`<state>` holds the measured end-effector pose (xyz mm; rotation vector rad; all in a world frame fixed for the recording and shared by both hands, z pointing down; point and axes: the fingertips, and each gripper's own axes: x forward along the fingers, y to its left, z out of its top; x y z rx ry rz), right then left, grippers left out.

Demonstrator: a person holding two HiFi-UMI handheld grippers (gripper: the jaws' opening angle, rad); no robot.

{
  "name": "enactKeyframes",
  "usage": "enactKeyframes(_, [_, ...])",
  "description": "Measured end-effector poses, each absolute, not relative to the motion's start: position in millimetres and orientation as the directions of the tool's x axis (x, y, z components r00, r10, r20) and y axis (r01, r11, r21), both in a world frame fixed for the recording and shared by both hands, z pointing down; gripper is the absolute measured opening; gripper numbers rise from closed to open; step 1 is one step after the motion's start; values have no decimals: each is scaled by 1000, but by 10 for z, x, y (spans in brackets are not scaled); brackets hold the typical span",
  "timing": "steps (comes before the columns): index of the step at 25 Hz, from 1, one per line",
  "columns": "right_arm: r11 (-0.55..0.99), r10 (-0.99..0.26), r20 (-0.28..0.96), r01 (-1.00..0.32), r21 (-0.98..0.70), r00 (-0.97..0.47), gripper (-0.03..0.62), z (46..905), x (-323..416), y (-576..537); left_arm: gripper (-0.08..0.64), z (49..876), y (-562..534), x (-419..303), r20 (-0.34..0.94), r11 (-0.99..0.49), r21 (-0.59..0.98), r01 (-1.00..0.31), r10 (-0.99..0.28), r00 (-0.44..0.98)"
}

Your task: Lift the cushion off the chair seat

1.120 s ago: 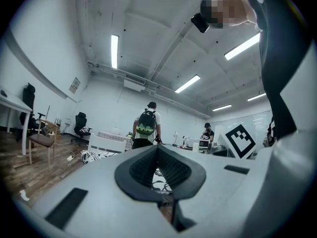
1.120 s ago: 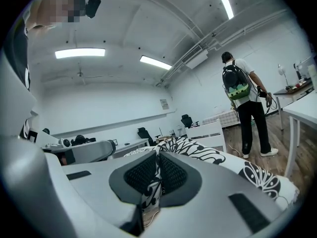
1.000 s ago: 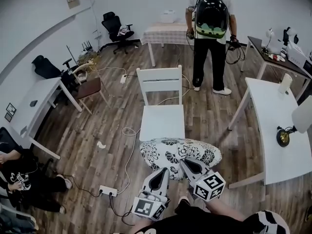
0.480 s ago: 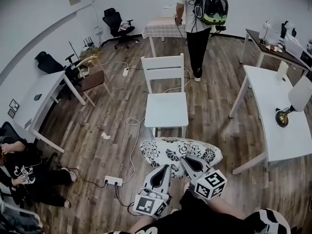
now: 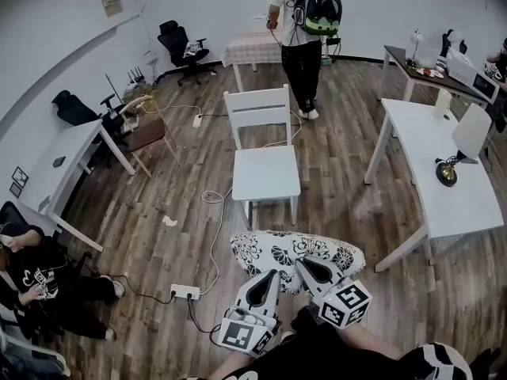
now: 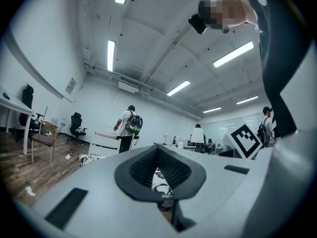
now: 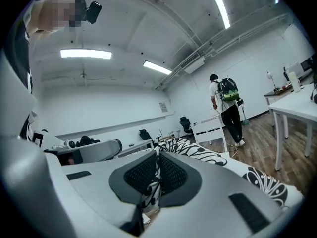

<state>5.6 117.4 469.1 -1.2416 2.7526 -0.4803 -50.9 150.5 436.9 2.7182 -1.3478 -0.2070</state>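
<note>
The black-and-white floral cushion (image 5: 297, 252) hangs in the air in front of me, clear of the white chair (image 5: 265, 172), whose seat is bare. My left gripper (image 5: 264, 278) is shut on the cushion's near edge at the left. My right gripper (image 5: 306, 264) is shut on the near edge a little to the right. In the left gripper view the left gripper (image 6: 158, 166) pinches a strip of the patterned cushion (image 6: 160, 176) between its pads. In the right gripper view the right gripper (image 7: 157, 170) clamps a fold of the cushion (image 7: 198, 152), which spreads out to the right.
A power strip (image 5: 184, 291) and cables (image 5: 212, 212) lie on the wooden floor to my left. White tables (image 5: 444, 180) with a lamp (image 5: 446, 171) stand at the right. A person with a backpack (image 5: 305, 22) stands beyond the chair. Another person sits at the lower left (image 5: 32, 279).
Both grippers have drawn back with the cushion, so the gap to the white chair has widened. The person with the backpack has walked left towards the far table.
</note>
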Motion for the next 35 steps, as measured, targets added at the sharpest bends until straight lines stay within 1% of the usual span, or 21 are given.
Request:
enactKeyframes(7, [649,-727,27,-700,-297,-686,29,4538,-44,1211,-2,4190,1553,-599,-116,-585,121,-802,-810,574])
enactKeyframes(12, [657,-725,10,-696,-291,-689,29,4510,-3,1254,-2,4169,1592,-542,-127,-596,59,-801,-801,586])
enactKeyframes(25, [643,-742,40,-728,-237,-669,29,4483,32,1379,-1,4178,1649,-506,-114,-610,80,-789,-792,600])
enactKeyframes(35, [641,-749,26,-734,-224,-662,29,4480,63,1454,-1,4206,1718,-484,-121,-621,97,-778,-783,610])
